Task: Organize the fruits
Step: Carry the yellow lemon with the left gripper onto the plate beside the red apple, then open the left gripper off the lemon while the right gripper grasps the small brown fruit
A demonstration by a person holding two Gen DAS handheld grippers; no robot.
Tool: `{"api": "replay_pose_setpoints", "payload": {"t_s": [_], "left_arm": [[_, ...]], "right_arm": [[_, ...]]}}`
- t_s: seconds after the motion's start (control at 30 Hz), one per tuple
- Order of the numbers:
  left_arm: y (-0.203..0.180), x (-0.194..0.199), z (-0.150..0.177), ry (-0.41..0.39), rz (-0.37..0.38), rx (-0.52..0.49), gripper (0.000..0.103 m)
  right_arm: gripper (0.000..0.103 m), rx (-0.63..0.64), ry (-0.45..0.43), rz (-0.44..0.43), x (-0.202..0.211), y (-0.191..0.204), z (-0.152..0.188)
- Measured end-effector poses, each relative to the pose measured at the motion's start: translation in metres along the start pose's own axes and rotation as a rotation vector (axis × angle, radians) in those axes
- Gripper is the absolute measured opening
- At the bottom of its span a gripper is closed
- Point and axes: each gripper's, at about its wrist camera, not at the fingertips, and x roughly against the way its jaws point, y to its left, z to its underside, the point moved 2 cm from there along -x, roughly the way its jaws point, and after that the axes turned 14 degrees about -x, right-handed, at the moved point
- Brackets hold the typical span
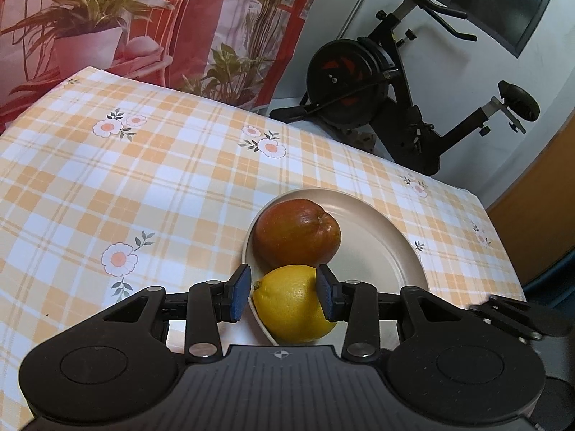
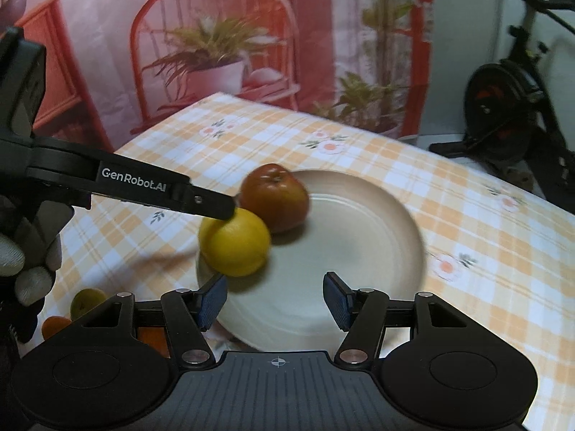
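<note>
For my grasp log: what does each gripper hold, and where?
The left gripper grips the round yellow lemon by its two opposite sides, over the cream plate. The right gripper holds nothing.

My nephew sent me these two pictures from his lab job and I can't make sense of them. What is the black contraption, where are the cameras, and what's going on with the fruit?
There is no robot here: a person holds a handheld two-finger gripper in each hand, and each carries a wide-angle camera looking forward along its fingers.

The left-hand camera shows the left gripper, its blue fingers on either side of a yellow citrus fruit at the edge of a cream plate. A red apple sits on the plate just behind it. Whether the fruit is gripped or just released is unclear.

The right-hand camera shows the right gripper open and holding nothing, over the same plate. At its lower left lie more small fruits on the checked tablecloth.
</note>
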Motion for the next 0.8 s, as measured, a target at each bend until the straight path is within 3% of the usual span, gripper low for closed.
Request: {"api": "replay_pose_setpoints", "payload": {"t_s": [0.4, 0.8], "left_arm": [[-0.012, 0.022, 0.002, -0.028, -0.045, -0.064, 0.042], [-0.002, 0.070, 0.013, -0.093, -0.077, -0.079, 0.042]], "right_arm": [[0.055, -0.118, -0.090, 0.062, 0.046, -0.035, 0.036], [0.041, -0.133, -0.023, 0.015, 0.038, -0.033, 0.056]]}}
